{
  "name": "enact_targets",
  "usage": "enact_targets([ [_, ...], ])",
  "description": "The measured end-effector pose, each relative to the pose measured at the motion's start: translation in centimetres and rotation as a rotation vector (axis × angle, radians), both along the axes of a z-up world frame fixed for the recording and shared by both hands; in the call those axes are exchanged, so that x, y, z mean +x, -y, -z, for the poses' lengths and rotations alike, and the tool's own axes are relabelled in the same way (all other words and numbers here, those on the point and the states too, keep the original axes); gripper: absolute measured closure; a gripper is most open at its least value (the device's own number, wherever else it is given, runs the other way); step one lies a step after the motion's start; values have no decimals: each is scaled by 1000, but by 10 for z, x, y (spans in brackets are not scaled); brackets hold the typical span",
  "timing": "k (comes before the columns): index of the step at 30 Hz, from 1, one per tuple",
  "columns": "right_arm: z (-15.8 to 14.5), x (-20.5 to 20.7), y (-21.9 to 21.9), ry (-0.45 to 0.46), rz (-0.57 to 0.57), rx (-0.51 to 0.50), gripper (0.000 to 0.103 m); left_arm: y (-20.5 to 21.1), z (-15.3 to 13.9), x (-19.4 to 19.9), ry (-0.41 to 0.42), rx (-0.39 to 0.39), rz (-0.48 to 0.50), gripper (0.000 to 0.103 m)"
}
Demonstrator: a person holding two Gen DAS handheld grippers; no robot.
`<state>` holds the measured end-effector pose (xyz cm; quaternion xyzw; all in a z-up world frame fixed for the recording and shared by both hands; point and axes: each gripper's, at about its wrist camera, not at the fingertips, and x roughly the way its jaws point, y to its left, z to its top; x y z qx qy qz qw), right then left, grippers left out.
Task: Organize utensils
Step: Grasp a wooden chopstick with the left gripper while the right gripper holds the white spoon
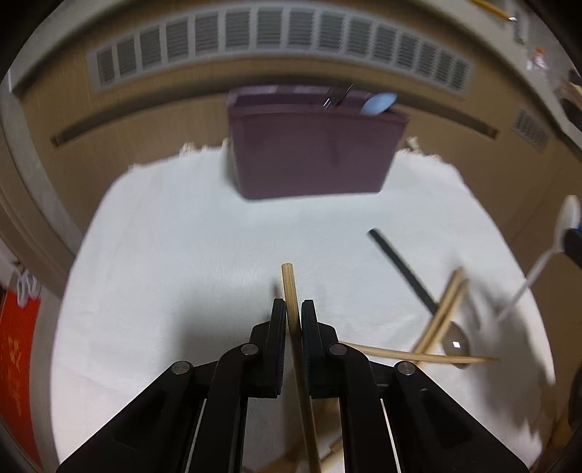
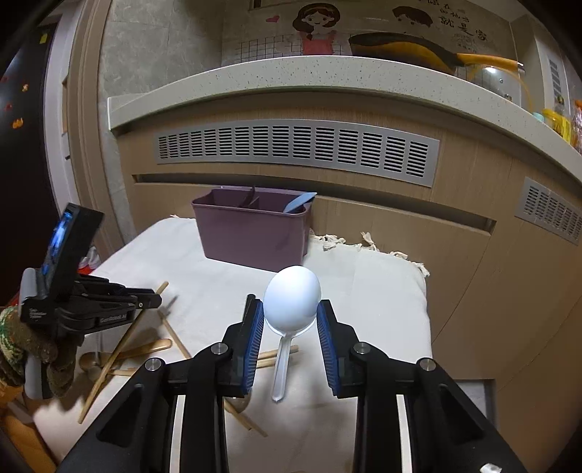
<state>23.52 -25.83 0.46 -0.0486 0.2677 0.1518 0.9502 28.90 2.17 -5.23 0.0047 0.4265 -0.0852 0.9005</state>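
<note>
Clamping tight now, the left hand-held gripper [image 1: 293, 309] has a wooden chopstick [image 1: 291, 291] pinched between its black pads, jaws all but closed on it! The stick's long axis runs almost straight along the fingers, its blunt end poking out past the tips toward the purple utensil bin [image 1: 313, 156] at the back of the white cloth [image 1: 163, 254].

Over to the right hand-held gripper [image 2: 290, 309]: a white plastic spoon [image 2: 291, 298] stands between the blue pads, bowl uppermost and facing the camera, handle pointing down. The pads sit either side of the bowl's lower part; whether they actually press on it is hard to tell from this angle.

Writing? White lettering shows on the left hand-held gripper's side, too small to read. Up on the wall, a cartoon tile [image 2: 316, 29] carries Chinese characters, not legible here.

Loose chopsticks [image 1: 440, 320] lie crossed on the cloth at the right, over a metal spoon [image 1: 456, 342] with a dark handle angling up-left. Inside the bin, a pale blue spoon [image 2: 300, 202] leans at the right end, and dark utensils [image 2: 251, 198] sit nearer its left.
</note>
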Motion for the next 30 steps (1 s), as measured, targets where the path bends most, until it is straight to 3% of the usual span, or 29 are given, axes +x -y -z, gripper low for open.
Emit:
enact_targets([
  [7, -22, -13, -3, 20, -23, 27, 75, 2, -54, -33, 129, -73, 49, 96],
  [16, -71, -38, -14, 105, -32, 27, 76, 0, -143, -71, 393, -141, 70, 96],
  [22, -140, -36, -23, 239, -10, 17, 76, -2, -219, -64, 584, -160, 68, 96],
  [30, -241, 10, -27, 412, 54, 54, 76, -3, -307, -38, 820, -123, 46, 96],
])
